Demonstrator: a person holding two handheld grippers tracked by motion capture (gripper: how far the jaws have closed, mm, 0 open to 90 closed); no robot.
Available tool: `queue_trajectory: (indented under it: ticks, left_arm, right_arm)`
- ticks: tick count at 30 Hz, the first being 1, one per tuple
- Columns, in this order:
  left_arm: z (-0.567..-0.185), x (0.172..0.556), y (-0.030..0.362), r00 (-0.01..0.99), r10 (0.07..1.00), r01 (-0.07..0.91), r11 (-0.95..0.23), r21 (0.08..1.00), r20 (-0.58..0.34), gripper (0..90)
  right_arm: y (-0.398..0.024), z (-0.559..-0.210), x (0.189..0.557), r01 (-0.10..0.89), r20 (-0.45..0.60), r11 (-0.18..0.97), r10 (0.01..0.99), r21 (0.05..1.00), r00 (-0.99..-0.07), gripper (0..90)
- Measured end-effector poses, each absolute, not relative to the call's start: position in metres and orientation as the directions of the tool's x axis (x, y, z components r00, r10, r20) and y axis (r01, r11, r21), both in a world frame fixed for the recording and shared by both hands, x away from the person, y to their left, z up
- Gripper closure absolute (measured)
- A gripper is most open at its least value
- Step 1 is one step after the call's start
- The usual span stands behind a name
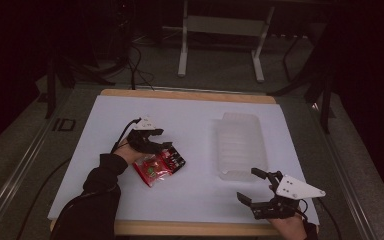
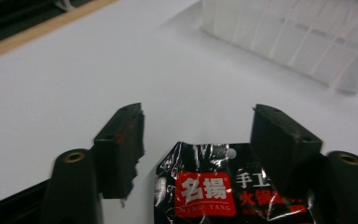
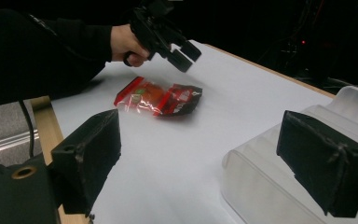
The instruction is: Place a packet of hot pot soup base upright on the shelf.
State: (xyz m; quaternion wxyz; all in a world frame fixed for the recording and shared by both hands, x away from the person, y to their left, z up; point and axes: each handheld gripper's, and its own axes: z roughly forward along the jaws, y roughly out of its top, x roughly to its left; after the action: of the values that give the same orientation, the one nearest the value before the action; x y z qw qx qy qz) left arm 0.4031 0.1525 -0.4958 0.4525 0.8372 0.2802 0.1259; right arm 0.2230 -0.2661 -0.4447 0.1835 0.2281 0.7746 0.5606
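Note:
A red and black snack packet (image 1: pixel 159 166) lies flat on the white table sheet (image 1: pixel 190 125), left of centre. My left gripper (image 1: pixel 166 145) hovers just above its far end, jaws open; in the left gripper view the packet's black end (image 2: pixel 214 186) sits between and just below the spread fingers (image 2: pixel 121 144). My right gripper (image 1: pixel 252 184) is open at the table's front right, beside the near end of a clear plastic tray (image 1: pixel 240 145). The right gripper view shows the packet (image 3: pixel 161 98), the left gripper (image 3: pixel 184 53) above it, and the tray (image 3: pixel 279 172) close by.
The wooden table edge (image 1: pixel 190 228) runs along the front. Beyond the far edge stand a white metal frame (image 1: pixel 220 45) and cables on the dark floor. Bare sheet lies between the packet and the tray.

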Motion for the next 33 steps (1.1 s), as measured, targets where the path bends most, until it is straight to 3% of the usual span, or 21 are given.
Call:
queue_trajectory:
  ticks: [24, 29, 33]
  left_arm:
    - [-0.536, 0.418, 0.143, 0.811, 0.585, 0.419, -0.568, 0.708, -0.01, 44.4]
    - [-0.535, 0.411, 0.139, 0.818, 0.575, 0.407, -0.578, 0.707, -0.001, 60.2]
    - [-0.531, 0.402, 0.129, 0.827, 0.561, 0.387, -0.625, 0.678, 0.044, 80.8]
  right_arm:
    - [-0.263, -0.449, 0.224, 0.162, -0.026, 0.293, 0.547, 0.942, -0.837, 13.7]
    - [-0.262, -0.448, 0.224, 0.158, -0.025, 0.289, 0.544, 0.944, -0.839, 13.7]
    - [-0.26, -0.448, 0.223, 0.16, -0.024, 0.291, 0.54, 0.943, -0.841, 13.8]
